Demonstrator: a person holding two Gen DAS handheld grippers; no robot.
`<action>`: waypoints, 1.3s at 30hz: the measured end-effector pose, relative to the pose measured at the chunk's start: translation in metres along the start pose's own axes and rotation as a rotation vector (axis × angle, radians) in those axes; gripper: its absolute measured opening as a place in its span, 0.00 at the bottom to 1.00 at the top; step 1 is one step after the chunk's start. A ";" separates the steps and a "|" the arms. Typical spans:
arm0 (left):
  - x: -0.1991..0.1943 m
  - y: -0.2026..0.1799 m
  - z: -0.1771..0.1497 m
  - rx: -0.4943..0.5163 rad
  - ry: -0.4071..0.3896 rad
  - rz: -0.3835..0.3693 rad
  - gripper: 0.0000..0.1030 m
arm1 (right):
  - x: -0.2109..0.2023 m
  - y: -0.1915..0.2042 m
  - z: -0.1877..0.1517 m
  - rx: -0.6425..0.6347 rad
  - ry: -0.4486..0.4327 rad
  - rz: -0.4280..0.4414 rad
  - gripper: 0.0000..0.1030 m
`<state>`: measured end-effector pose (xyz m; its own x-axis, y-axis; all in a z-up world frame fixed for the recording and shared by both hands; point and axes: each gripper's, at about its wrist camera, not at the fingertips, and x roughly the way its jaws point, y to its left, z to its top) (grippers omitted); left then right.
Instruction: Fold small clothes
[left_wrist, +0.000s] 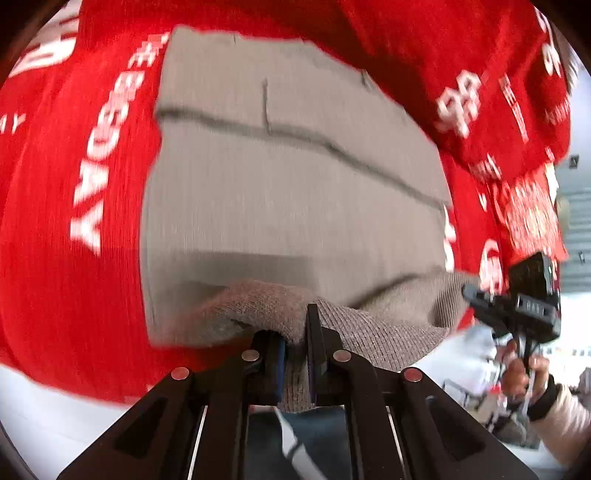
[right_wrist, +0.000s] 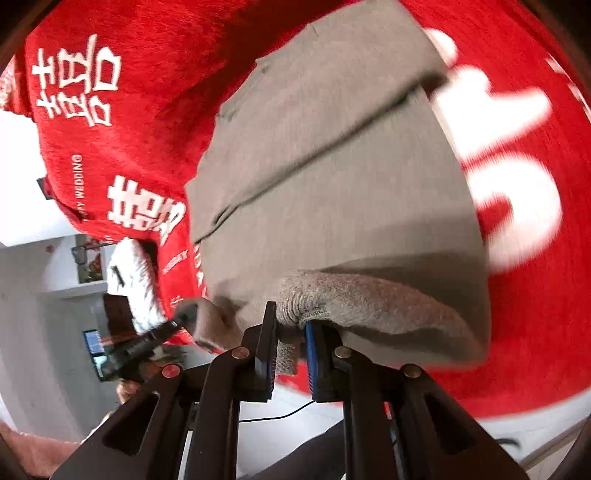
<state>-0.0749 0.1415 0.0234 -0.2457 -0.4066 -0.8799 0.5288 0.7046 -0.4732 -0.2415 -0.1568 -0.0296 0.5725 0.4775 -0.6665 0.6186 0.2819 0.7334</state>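
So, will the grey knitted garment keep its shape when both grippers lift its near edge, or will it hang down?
The grey knitted garment is probably floppy: its edge sags between the left gripper and the right gripper. It likely grips well, since the ribbed knit bunches between the pads. It may drag on the fuzzy red cloth rather than slide.

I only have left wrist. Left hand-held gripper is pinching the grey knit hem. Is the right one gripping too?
Observer: Yes. The right hand-held gripper is shut on the grey knit garment, at a rolled edge.
Operator: Anything beside it I can't see?
Observer: A white fluffy item lies at the edge of the red blanket.
Operator: Is the left hand-held gripper visible from there?
Observer: Yes, the left hand-held gripper shows low on that view's left side, at the garment's other corner.
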 end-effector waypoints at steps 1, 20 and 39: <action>0.004 0.000 0.012 -0.012 -0.021 0.012 0.10 | 0.003 0.000 0.012 0.003 -0.001 -0.019 0.14; -0.012 -0.019 0.095 0.064 -0.123 0.317 0.85 | 0.001 -0.017 0.094 0.240 -0.061 0.096 0.45; 0.048 0.006 0.134 0.076 -0.004 0.361 0.85 | 0.032 0.043 0.125 -0.195 -0.062 -0.465 0.49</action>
<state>0.0252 0.0485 -0.0162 -0.0293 -0.1419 -0.9894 0.6400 0.7577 -0.1277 -0.1293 -0.2332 -0.0364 0.2949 0.2159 -0.9308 0.7074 0.6055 0.3646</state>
